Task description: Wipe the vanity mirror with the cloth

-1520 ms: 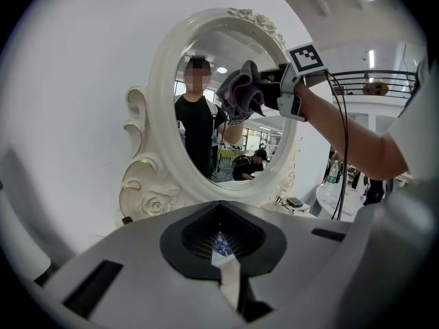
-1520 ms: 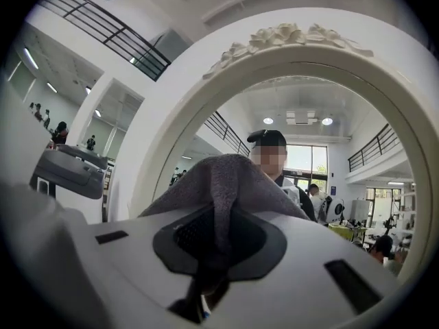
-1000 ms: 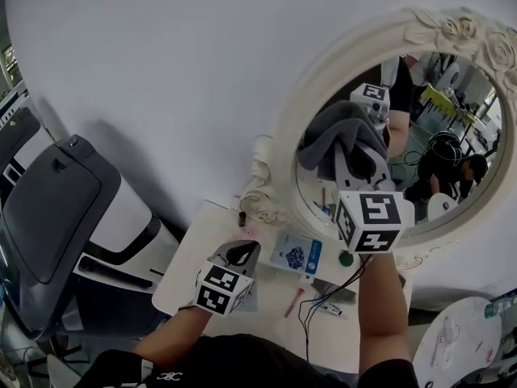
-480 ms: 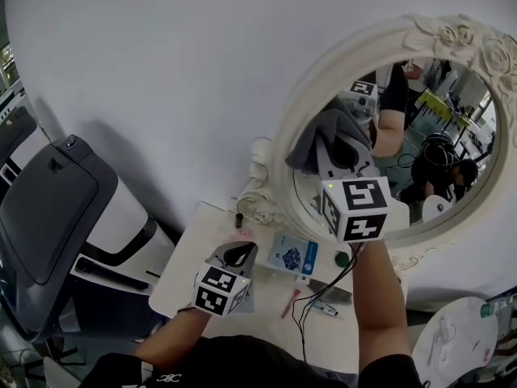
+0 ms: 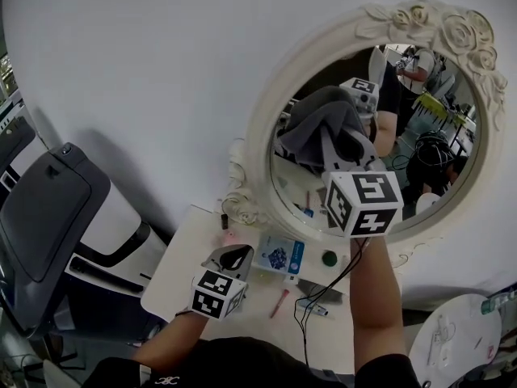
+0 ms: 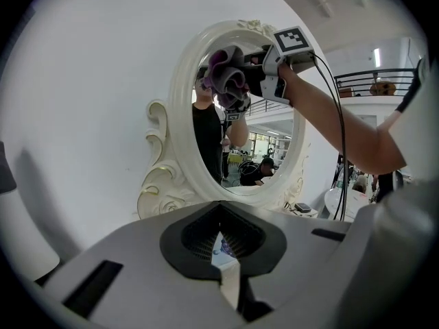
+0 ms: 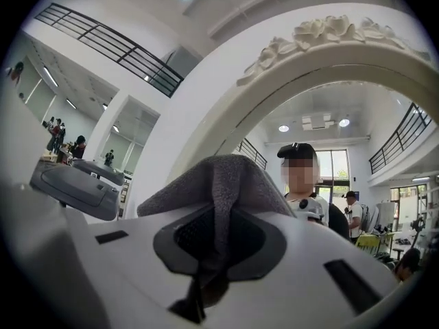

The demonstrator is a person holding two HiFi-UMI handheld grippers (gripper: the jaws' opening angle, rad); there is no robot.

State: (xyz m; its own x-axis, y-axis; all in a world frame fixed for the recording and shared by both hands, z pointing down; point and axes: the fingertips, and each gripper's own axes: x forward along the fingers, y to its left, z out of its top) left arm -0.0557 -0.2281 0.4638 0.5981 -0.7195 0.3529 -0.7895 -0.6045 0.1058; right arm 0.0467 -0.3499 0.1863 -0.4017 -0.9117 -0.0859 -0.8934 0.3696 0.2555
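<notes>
Right gripper view: right gripper (image 7: 204, 262) fingers (image 7: 116, 259) tight on grey cloth (image 7: 219, 184).

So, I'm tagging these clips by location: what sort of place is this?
Probably a mock vanity corner inside a big open workspace, not a home. An ornate vanity mirror rises behind a small white table, but its glass reflects a person bent over work, and a mezzanine railing shows beyond.
</notes>
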